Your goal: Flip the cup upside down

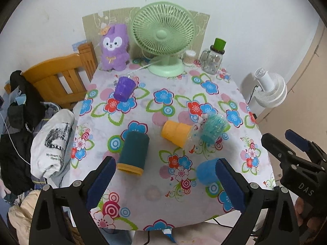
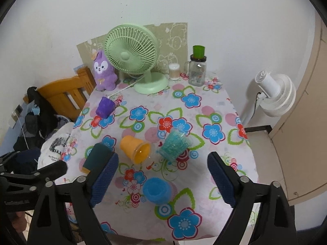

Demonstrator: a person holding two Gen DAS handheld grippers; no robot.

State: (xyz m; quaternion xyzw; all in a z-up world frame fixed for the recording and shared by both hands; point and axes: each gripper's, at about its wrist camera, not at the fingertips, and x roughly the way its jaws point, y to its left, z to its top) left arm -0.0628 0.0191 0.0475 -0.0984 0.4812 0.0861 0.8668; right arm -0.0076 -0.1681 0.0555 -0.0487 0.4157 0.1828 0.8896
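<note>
Several cups lie on the flowered tablecloth [image 1: 163,106]. A dark teal cup with a yellow rim [image 1: 133,153] lies on its side just beyond my left gripper [image 1: 165,181], which is open and empty. An orange cup [image 1: 176,133] lies on its side mid-table, next to a clear cup with teal filling [image 1: 212,128]. A blue cup [image 2: 157,190] stands with its mouth up between the fingers of my right gripper [image 2: 163,179], which is open and above it. A purple cup [image 1: 124,89] lies tilted at the far left.
A green fan [image 1: 163,38], a purple plush toy [image 1: 114,47], a cotton-swab jar [image 1: 189,57] and a glass jar with a green lid [image 1: 213,58] stand at the back. A wooden chair [image 1: 61,77] with clothes is left. A white fan [image 1: 269,89] stands right of the table.
</note>
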